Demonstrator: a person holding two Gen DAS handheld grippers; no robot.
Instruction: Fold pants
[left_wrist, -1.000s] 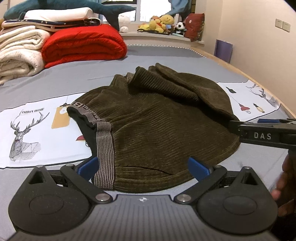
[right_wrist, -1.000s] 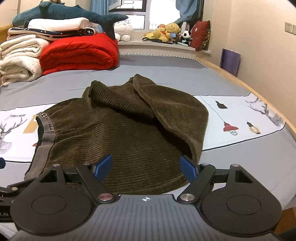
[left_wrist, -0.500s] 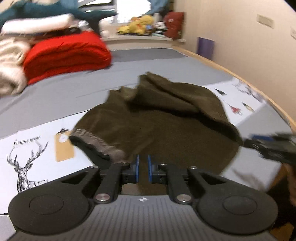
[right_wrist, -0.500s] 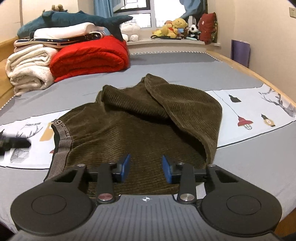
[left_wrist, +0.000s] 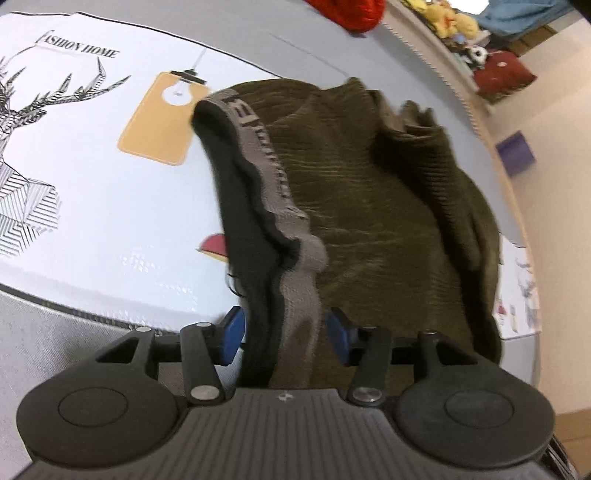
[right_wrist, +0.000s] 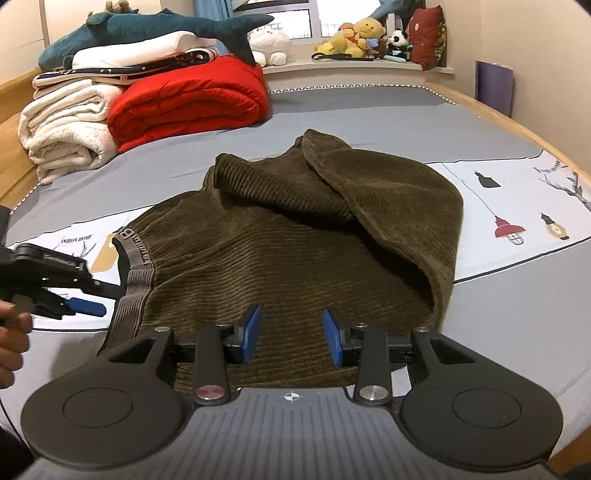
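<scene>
Pants (right_wrist: 295, 236) still rumpled, unfolded; your left gripper (left_wrist: 284, 332) fingers straddle waistband (left_wrist: 258, 162) at 9 o'clock, unclamped; right gripper (right_wrist: 291, 334) released.

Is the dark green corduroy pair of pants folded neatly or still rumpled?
Still rumpled. The dark green corduroy pants lie bunched on the bed sheet, legs heaped unevenly at the far side, and the grey waistband gapes open.

- pants (right_wrist: 288, 258): ribbed olive corduroy cloth, matt, with a smooth grey knitted waistband (left_wrist: 273, 192).
- bed sheet (left_wrist: 110, 206): smooth printed cloth with a slight sheen.
- right gripper (right_wrist: 291, 334): matt black plastic, blue pads (right_wrist: 252, 332), shiny metal pivot pins.
- red quilt (right_wrist: 188, 99): soft, puffy cloth.
</scene>
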